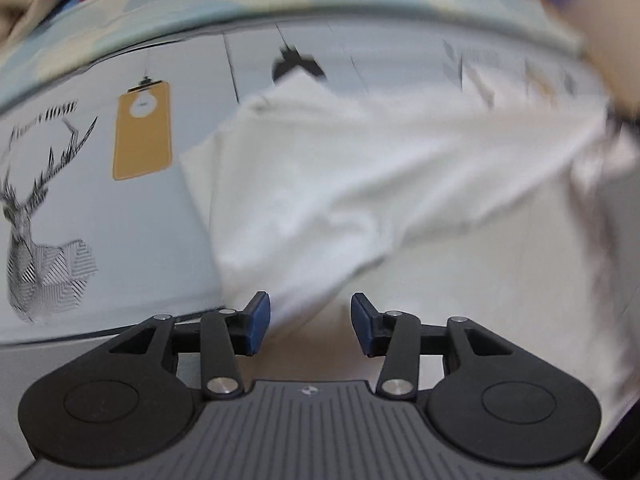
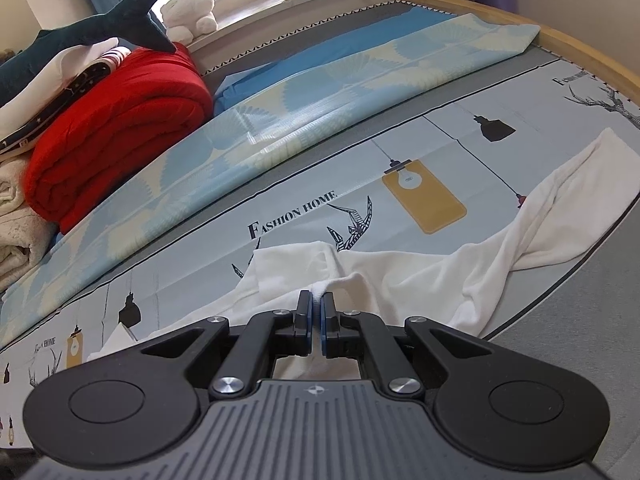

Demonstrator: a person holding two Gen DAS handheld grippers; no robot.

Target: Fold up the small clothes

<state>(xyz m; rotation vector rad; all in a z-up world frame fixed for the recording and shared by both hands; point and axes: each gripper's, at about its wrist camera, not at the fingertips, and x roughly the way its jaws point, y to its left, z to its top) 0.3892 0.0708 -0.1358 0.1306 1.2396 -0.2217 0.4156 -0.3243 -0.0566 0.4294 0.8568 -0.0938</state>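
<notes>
Garment: small white soft-knit piece of clothing (image 2: 460, 268), rumpled, lying on the bed right in front of the right tool; one long part trails off up and to that tool's right. Which piece of clothing it is exactly, can't tell.
Same garment, left view: pretty motion-blurred, but the white cloth (image 1: 360, 184) fills most of the space ahead of the left tool, with a folded flap running diagonally.
Bed: pale grey-blue printed bed sheet (image 2: 280, 216) with "FASHION HOME" lettering, geometric deer, black hanging lamps and a mustard-yellow lamp panel (image 2: 424, 204) just beyond the garment.
Other stuff: thin light-blue and cream fan-pattern blanket (image 2: 320, 92) stretched across the bed further ahead of the right tool; thick rolled red blanket (image 2: 120, 120) far ahead to its left, next to folded cream towels (image 2: 16, 232). A dark teal plush shark (image 2: 120, 20) sits on that pile, white plush bear (image 2: 188, 12) behind it.
In the way: nothing sits between either tool and the cloth.
Right tool (image 2: 316, 320): blue-padded fingers squeezed nearly together, pinching a bunched white edge of the garment.
Left tool (image 1: 310, 324): fingers spread wide, nothing between them, hovering over the near edge of the cloth; can't tell if it's touching.
</notes>
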